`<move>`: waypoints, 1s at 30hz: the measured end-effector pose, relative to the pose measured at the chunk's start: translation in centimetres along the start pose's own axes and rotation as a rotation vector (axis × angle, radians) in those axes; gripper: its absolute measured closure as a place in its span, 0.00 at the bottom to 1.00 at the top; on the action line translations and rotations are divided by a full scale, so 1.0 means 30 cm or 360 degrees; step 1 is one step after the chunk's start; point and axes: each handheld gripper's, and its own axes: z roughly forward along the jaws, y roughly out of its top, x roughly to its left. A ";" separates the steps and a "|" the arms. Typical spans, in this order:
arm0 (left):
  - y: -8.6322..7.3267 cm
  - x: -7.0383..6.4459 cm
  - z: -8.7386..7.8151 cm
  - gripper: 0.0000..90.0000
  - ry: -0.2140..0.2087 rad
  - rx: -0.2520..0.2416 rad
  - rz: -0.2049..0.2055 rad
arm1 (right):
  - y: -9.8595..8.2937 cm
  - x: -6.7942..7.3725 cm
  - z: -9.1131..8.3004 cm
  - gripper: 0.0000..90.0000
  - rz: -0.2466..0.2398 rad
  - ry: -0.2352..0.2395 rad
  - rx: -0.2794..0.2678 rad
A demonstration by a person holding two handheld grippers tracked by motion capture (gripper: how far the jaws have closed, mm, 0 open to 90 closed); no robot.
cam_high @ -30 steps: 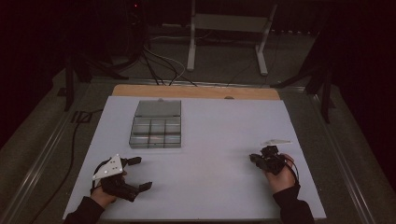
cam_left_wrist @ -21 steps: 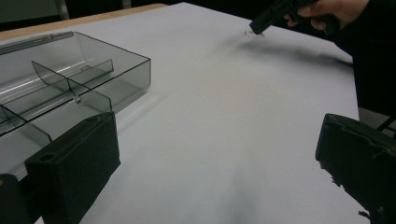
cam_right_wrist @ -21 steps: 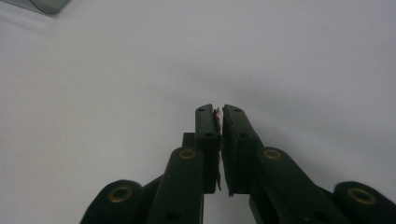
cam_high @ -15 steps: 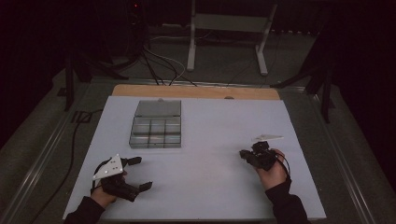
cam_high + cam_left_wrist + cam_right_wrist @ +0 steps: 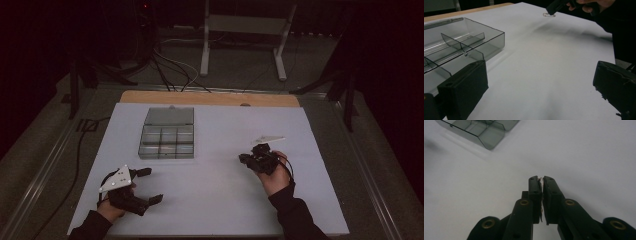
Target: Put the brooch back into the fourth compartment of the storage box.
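A smoke-grey clear compartment box (image 5: 166, 132) lies open on the white table sheet (image 5: 215, 200), left of the middle. My left gripper (image 5: 150, 185) rests near the front left corner, open and empty; its jaws (image 5: 539, 100) stand wide apart, with the box (image 5: 461, 42) close by one of them. My right gripper (image 5: 244, 159) hovers right of the middle, pointing left toward the box. It (image 5: 541, 180) is shut on a small thin clear piece (image 5: 540, 179). The piece (image 5: 549, 15) sticks out of the jaw tips just above the sheet.
The box (image 5: 481, 127) has several compartments; from here they look empty. A wooden strip (image 5: 210, 98) borders the table's far edge. Beyond it stand a metal stand (image 5: 245, 30) and cables on a dark floor.
My right gripper has moved left toward the middle of the table, still shut. The left gripper has stayed where it was, open.
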 end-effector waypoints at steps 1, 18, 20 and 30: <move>0.000 0.000 0.000 0.01 -0.0001 0.0002 0.0000 | 0.007 0.006 0.004 0.95 -0.0004 0.0004 0.0007; 0.000 0.001 0.001 0.01 -0.0006 0.0001 -0.0001 | 0.091 0.092 0.075 0.95 -0.0080 0.0089 0.0007; 0.002 0.001 0.001 0.01 -0.0006 -0.0007 -0.0005 | 0.100 0.102 0.083 0.95 -0.0093 0.0092 0.0007; 0.001 0.000 0.002 0.01 -0.0009 0.0003 0.0002 | 0.148 0.141 0.119 0.95 -0.0133 0.0120 0.0012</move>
